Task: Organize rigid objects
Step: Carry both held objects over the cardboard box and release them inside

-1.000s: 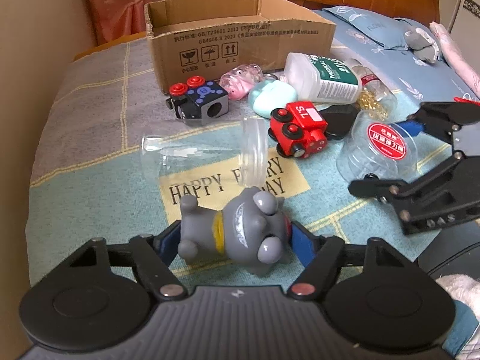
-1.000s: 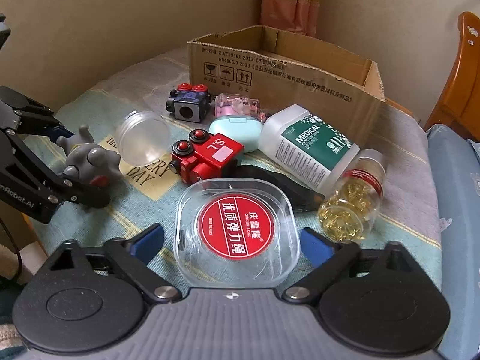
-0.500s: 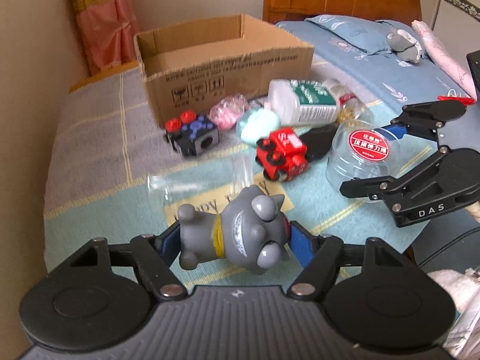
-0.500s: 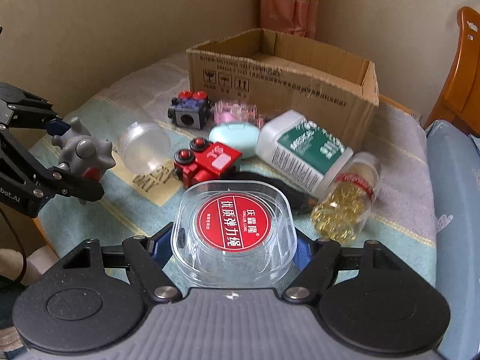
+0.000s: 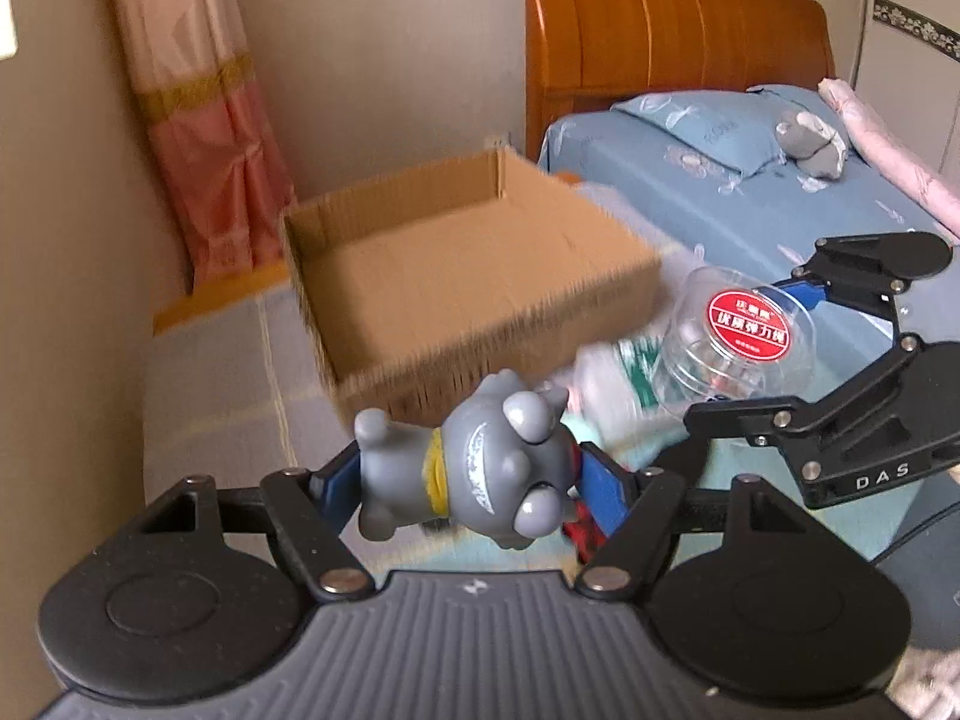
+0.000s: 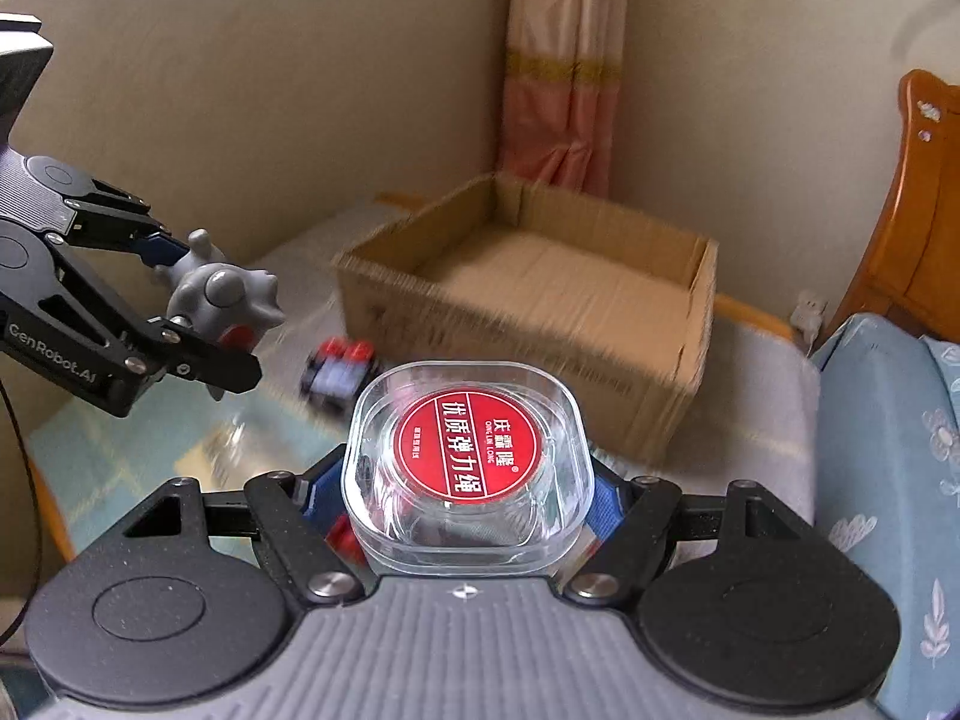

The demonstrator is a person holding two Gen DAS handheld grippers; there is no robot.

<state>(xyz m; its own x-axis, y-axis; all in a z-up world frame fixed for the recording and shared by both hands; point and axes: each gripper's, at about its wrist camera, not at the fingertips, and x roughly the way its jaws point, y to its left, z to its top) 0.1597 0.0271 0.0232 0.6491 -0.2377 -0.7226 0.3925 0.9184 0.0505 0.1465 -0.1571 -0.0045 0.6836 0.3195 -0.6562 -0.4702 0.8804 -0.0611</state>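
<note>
My left gripper (image 5: 468, 483) is shut on a grey toy dog (image 5: 480, 468) and holds it in the air in front of the open cardboard box (image 5: 456, 276). My right gripper (image 6: 465, 495) is shut on a clear plastic box with a red round label (image 6: 465, 450), also raised, just short of the cardboard box (image 6: 540, 300). Each gripper shows in the other's view: the right gripper with the clear box (image 5: 744, 330), the left gripper with the dog (image 6: 222, 300). The cardboard box looks empty.
Blurred below lie a black toy with red buttons (image 6: 339, 366), a red toy (image 5: 579, 531) and a white bottle with a green label (image 5: 612, 378) on the blanket. A bed with a blue pillow (image 5: 702, 126) and wooden headboard (image 5: 660, 18) stands to the right; a wall and curtain (image 5: 198, 120) are behind.
Both grippers have lifted their objects off the blanket and moved them forward towards the cardboard box. The right gripper closed on the clear box a second ago.
</note>
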